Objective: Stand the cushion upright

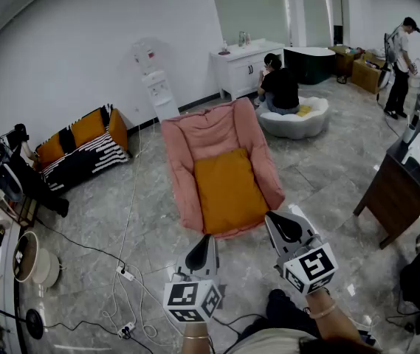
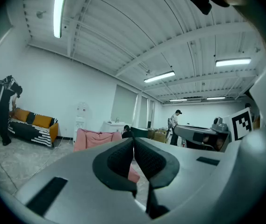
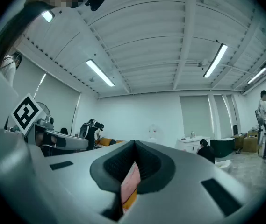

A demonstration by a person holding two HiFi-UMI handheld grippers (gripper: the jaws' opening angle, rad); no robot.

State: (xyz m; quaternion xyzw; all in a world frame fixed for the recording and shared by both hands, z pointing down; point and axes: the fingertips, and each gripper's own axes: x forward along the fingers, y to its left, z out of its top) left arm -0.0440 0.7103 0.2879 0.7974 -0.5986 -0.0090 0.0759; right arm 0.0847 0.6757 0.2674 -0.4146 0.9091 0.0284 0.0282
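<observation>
Orange cushion (image 1: pixel 228 189) lies flat on the pink lounger (image 1: pixel 195 135) at twelve o'clock (approach step, seemingly), left tool (image 1: pixel 208 240) and right tool (image 1: pixel 271 217) clenched empty, so next they likely must open and reach.

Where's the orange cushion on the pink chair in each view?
Head view: orange cushion at centre, lying on the pink floor chair.
Left gripper view: not visible.
Right gripper view: cushion, a sliver low in the jaw gap.
Shared landmark: the pink floor chair.
</observation>
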